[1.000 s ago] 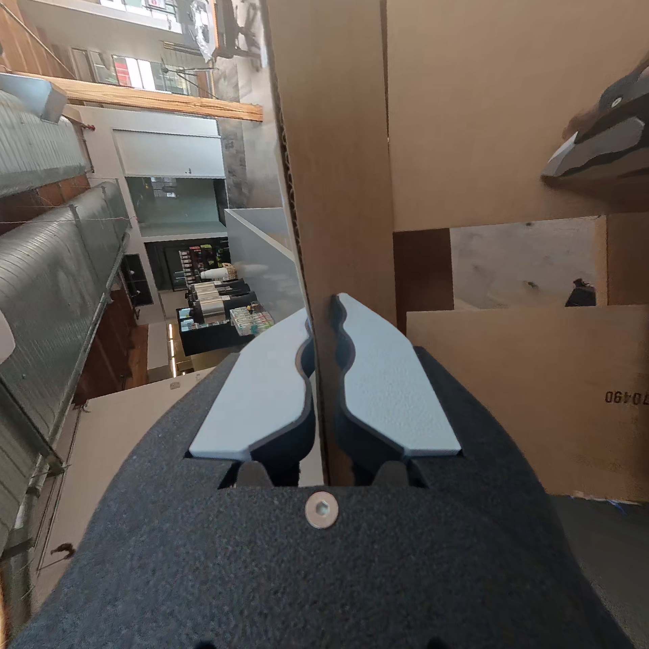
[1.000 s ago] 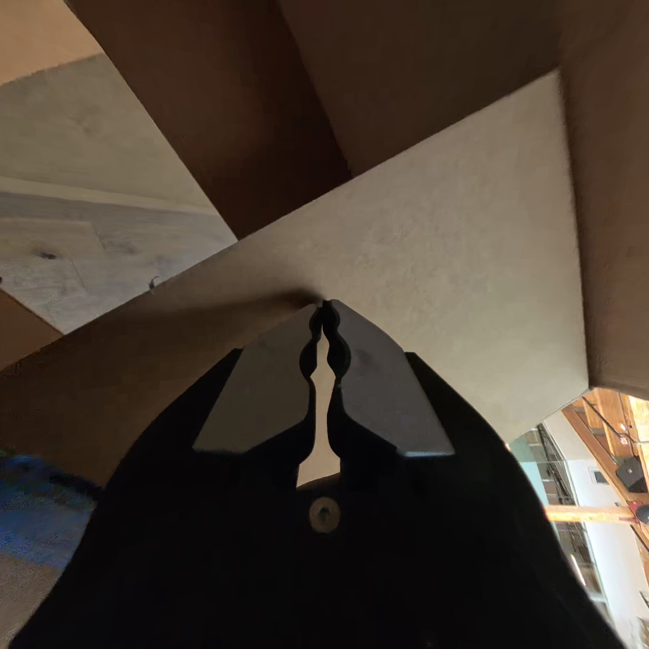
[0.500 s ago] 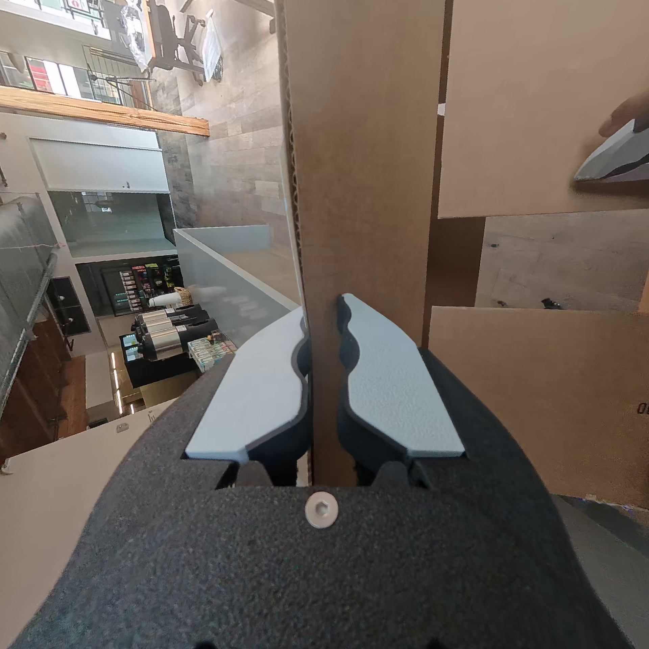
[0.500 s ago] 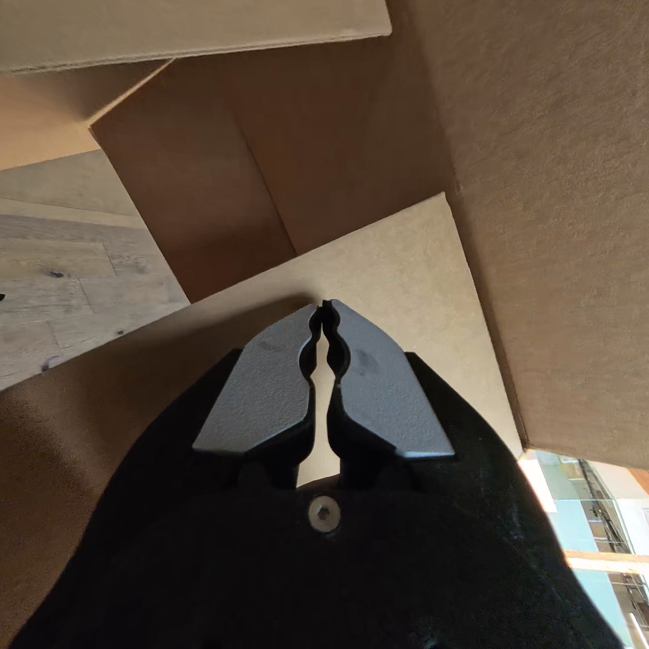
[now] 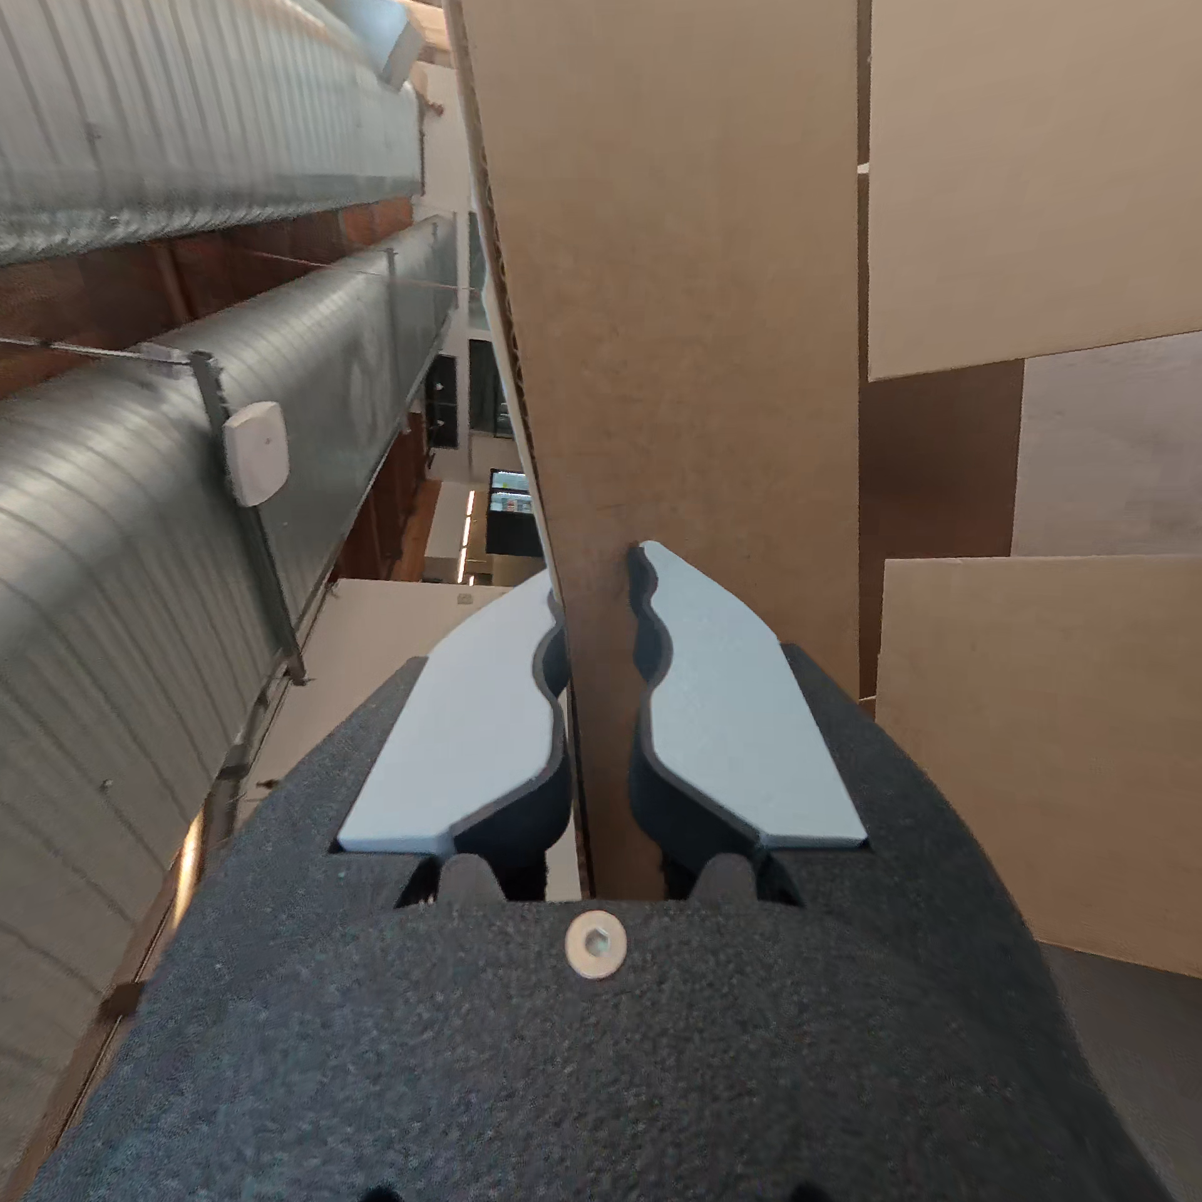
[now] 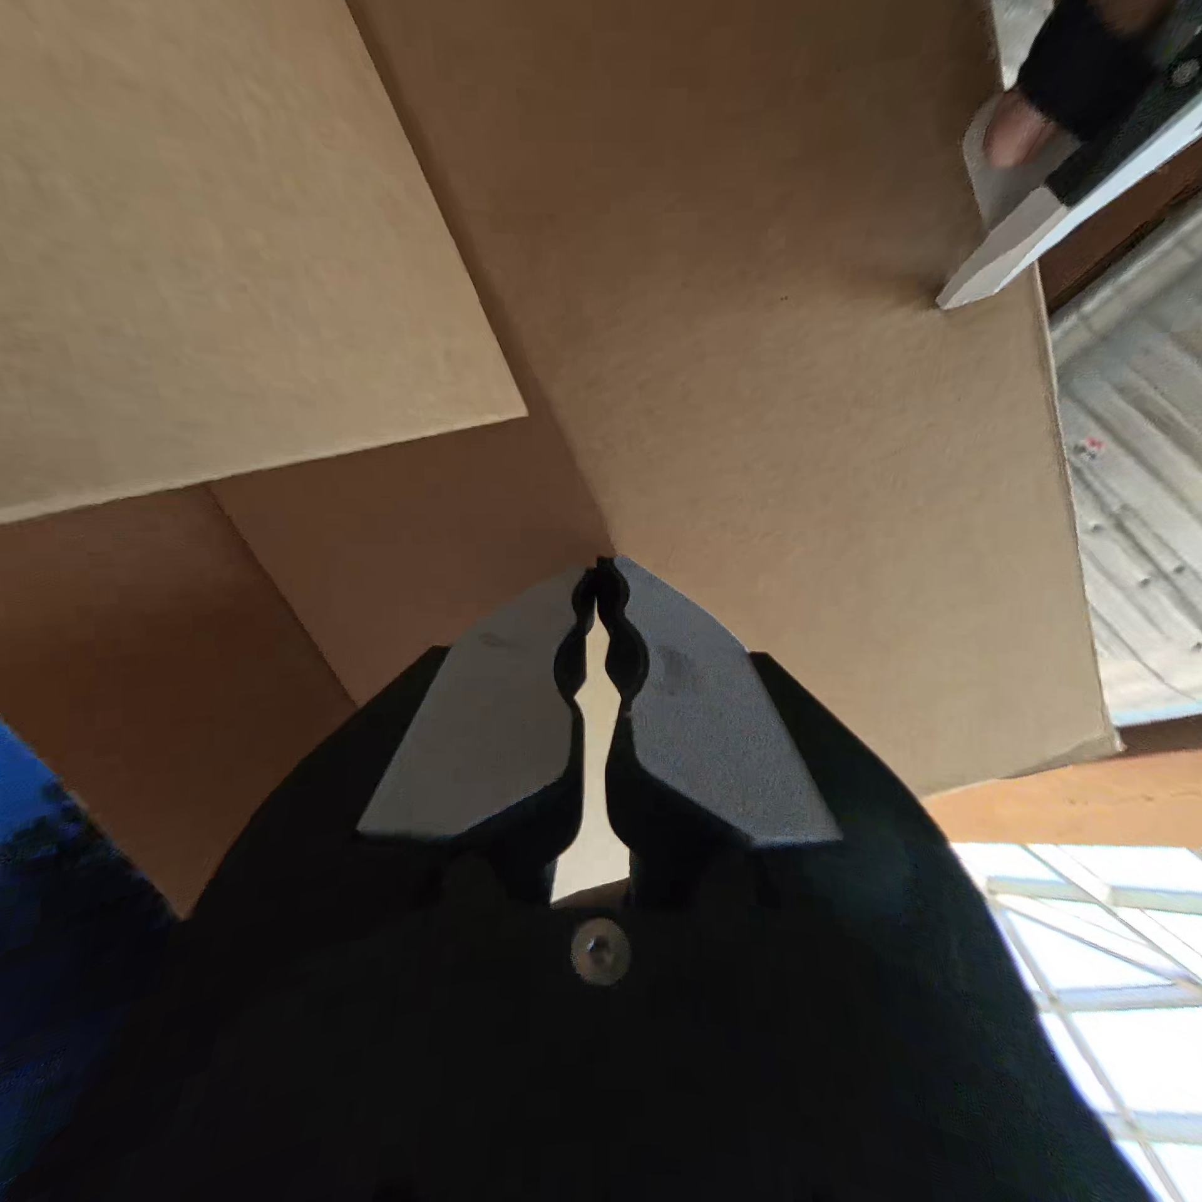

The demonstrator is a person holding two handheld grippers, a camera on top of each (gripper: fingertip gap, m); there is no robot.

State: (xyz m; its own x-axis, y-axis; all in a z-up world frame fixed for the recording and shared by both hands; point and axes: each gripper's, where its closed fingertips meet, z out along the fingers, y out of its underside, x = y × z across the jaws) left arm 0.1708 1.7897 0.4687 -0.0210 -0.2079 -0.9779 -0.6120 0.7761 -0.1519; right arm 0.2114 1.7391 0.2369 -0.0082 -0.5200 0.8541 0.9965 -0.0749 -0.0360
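Left gripper (image 5: 595,572) — fingers clamped on a cardboard box flap (image 5: 663,312), edge-on; ribbed ducts (image 5: 162,520) beside. Right gripper (image 6: 600,567) — fingers together, tips pinching the flap's (image 6: 813,390) edge.

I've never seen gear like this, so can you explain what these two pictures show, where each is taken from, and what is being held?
A person holds a two-finger tool in each hand, and each tool carries a camera that looks forward along its fingers.

In the left view, the left tool is shut on the edge of a cardboard flap, with one pale finger on each side. More box panels show to the right and silver air ducts to the left.

In the right view, the right tool is pinched shut, its tips against the cardboard box. The other tool shows in the top right corner, with a gloved hand on it.
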